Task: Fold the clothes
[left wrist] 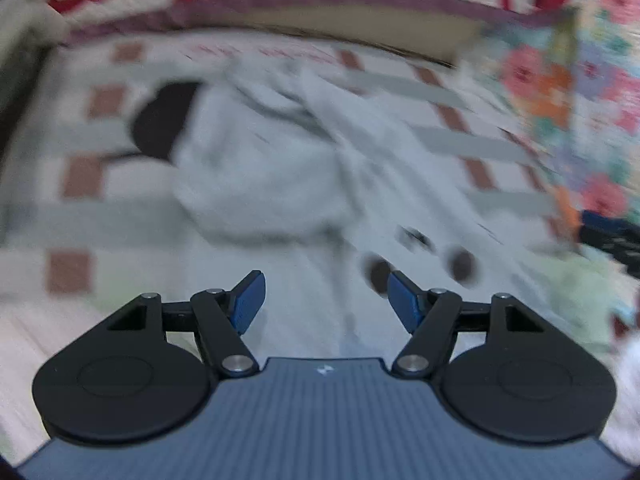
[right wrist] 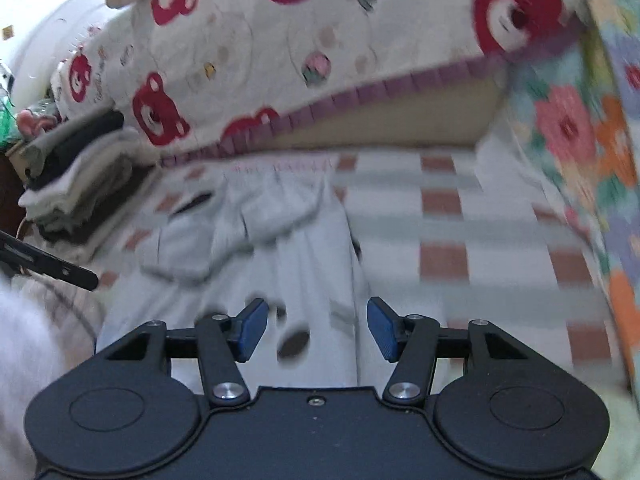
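Checked bedding (right wrist: 444,208) in white, grey and brick squares forms the working surface, bounded behind by a bear-print cover (right wrist: 248,52) and on the right by a floral quilt (right wrist: 576,136); both views are motion-blurred. Pale grey garment (left wrist: 280,168) lies rumpled along the bedding, creased and partly doubled on itself, with dark round marks (left wrist: 460,264) near its close end; no flat, squared fold is visible, so the garment appears unfolded or only partway folded, and which of these the blur leaves unsettled. Left gripper (left wrist: 326,302) spread wide, nothing between its blue pads (left wrist: 250,300); right gripper (right wrist: 318,330) likewise spread, empty, poised over the garment's near end; contact with the cloth cannot be judged. Left wrist view alone shows a black patch (left wrist: 164,120) beside the garment's far left edge; right wrist view alone shows a stack of folded clothes (right wrist: 76,168) at far left, suggesting other pieces lie already folded, and a pale sleeve (right wrist: 24,344) at lower left.
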Action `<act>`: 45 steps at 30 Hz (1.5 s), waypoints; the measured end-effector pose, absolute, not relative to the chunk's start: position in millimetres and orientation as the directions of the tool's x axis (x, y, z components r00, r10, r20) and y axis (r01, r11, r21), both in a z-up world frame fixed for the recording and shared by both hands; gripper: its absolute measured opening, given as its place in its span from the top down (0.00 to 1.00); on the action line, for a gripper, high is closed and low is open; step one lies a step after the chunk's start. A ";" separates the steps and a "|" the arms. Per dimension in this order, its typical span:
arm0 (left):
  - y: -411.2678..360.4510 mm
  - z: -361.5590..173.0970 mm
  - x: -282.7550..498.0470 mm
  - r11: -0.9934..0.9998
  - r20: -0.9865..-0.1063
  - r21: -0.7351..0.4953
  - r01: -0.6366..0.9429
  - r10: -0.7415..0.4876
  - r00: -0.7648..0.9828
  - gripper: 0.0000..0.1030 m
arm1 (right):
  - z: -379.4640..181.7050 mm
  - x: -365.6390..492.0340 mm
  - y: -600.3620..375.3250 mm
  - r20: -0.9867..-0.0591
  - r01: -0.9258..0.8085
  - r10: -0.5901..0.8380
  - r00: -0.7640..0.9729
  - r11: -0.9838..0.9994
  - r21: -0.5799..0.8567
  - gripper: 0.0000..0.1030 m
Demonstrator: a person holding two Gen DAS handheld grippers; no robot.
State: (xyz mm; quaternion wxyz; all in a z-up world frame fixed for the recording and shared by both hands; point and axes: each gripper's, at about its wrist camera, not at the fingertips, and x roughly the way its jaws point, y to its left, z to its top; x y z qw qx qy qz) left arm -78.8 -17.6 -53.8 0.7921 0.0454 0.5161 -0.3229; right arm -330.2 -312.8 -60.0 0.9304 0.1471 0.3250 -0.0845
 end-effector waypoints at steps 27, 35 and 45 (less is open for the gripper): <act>-5.0 -180.0 81.3 0.851 -0.829 -0.488 0.196 -0.522 0.201 0.34 | -118.1 121.4 -301.8 -0.912 -0.005 0.142 0.386 0.988 0.152 0.48; -16.2 -186.5 82.1 0.868 -0.847 -0.444 0.221 -0.487 0.210 0.34 | -153.2 142.4 -318.7 -0.900 0.075 0.171 0.400 0.973 0.219 0.63; -17.4 -172.0 77.4 0.864 -0.810 -0.455 0.217 -0.503 0.303 0.33 | -73.7 20.4 -366.8 -0.613 0.321 -0.125 0.780 0.921 0.222 0.95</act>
